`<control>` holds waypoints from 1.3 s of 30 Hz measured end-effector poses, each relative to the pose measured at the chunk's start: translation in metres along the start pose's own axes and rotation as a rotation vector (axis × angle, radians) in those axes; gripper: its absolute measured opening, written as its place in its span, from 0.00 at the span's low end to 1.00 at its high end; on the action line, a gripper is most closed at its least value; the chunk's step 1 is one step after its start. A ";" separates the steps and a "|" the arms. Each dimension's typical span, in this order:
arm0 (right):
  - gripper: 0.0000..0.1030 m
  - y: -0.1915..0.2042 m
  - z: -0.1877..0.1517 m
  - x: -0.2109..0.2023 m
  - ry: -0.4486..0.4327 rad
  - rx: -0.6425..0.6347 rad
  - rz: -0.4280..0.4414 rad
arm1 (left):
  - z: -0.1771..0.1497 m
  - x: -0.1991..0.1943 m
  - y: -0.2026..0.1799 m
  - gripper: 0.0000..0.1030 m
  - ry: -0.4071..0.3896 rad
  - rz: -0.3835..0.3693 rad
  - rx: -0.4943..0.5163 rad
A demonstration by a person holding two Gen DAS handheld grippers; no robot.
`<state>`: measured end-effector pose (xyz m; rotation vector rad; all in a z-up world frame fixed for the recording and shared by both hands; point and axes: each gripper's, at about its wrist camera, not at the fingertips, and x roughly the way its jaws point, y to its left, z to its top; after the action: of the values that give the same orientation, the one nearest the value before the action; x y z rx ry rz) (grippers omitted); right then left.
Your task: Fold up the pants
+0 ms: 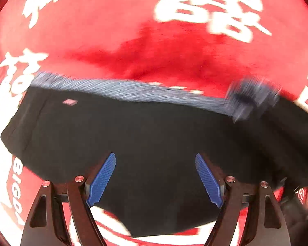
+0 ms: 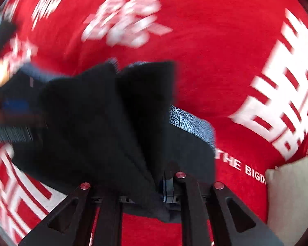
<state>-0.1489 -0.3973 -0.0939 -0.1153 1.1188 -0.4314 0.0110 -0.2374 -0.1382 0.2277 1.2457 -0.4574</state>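
Observation:
The dark navy pants [image 1: 154, 127] lie on a red cloth with white lettering [image 1: 117, 30]. Their grey-blue patterned waistband [image 1: 121, 88] runs along the far edge. My left gripper [image 1: 155, 176] is open, its blue pads [image 1: 101, 179] spread just above the pants fabric, holding nothing. In the right wrist view my right gripper [image 2: 147, 176] is shut on a bunched fold of the pants [image 2: 113, 119], which drape over and hide its fingers. The other gripper [image 2: 12, 110] shows blurred at the left edge there.
The red cloth [image 2: 225, 61] covers the whole surface around the pants. A beige cushion or fabric [image 2: 291, 196] sits at the lower right of the right wrist view. Both views are motion-blurred.

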 end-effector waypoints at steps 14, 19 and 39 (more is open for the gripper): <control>0.43 0.012 -0.042 -0.044 0.045 -0.042 0.077 | 0.024 -0.015 -0.012 0.79 0.042 -0.121 0.060; 0.43 -0.056 -0.044 -0.046 0.102 0.307 0.162 | 0.031 -0.026 -0.039 0.79 0.069 -0.229 0.109; 0.42 -0.107 -0.086 -0.025 0.208 0.757 0.456 | 0.018 0.004 -0.097 0.16 0.261 -0.340 0.198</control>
<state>-0.2644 -0.4741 -0.0786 0.8496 1.0775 -0.4339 -0.0170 -0.3317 -0.1284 0.2501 1.5034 -0.8682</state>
